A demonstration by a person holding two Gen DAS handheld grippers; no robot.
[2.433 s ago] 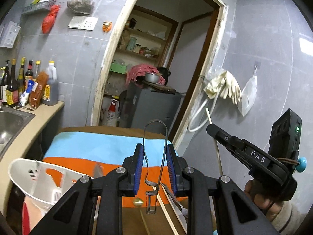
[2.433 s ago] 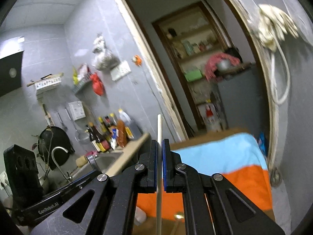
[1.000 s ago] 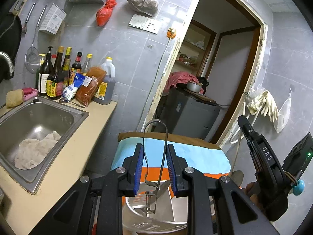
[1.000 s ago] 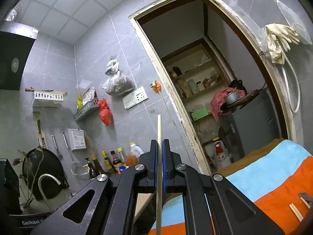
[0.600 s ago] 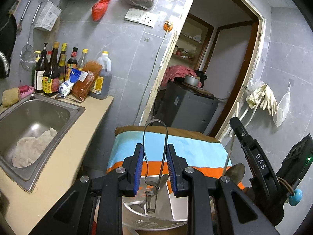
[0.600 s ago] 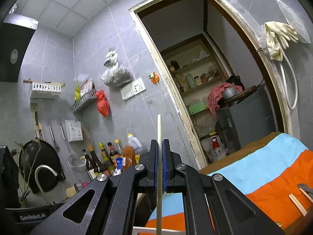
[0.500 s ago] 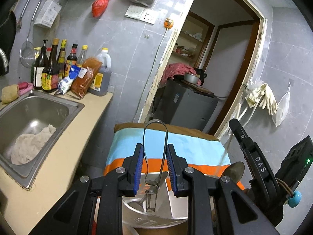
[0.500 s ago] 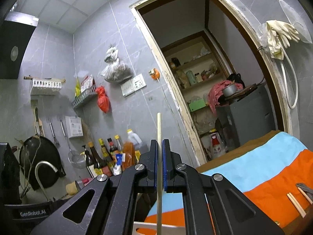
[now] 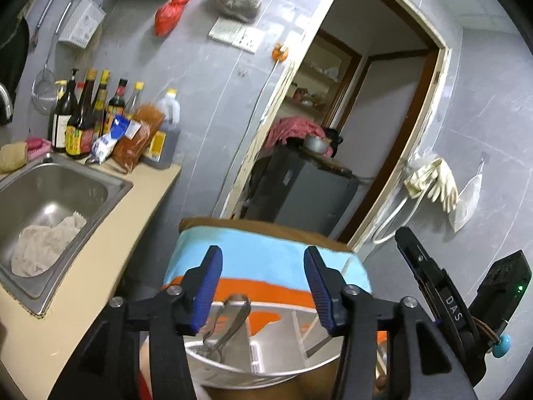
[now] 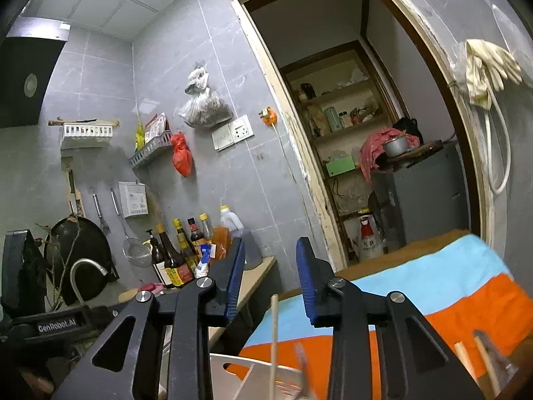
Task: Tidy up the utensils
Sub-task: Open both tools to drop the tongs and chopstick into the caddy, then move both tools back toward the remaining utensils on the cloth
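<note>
My left gripper (image 9: 263, 286) hangs over a white utensil basket (image 9: 233, 371), and its jaws are opening with nothing between the blue pads. A metal wire-handled utensil (image 9: 230, 316) leans inside the basket just below them. My right gripper (image 10: 269, 283) is also opening, and a wooden chopstick (image 10: 273, 340) stands free below its pads, its lower end in the basket (image 10: 253, 376). In the left wrist view the chopstick (image 9: 313, 323) leans in the basket's right part, with the right gripper (image 9: 416, 256) beside it.
The basket stands on a blue and orange striped cloth (image 9: 266, 260). More chopsticks (image 10: 463, 360) lie on the cloth at the right. A steel sink (image 9: 66, 186) with a rag and a row of bottles (image 9: 93, 116) are to the left. A doorway lies ahead.
Both grippers have opened. The metal utensil has dropped from the left jaws into the basket. The chopstick has slid down out of the right jaws into it.
</note>
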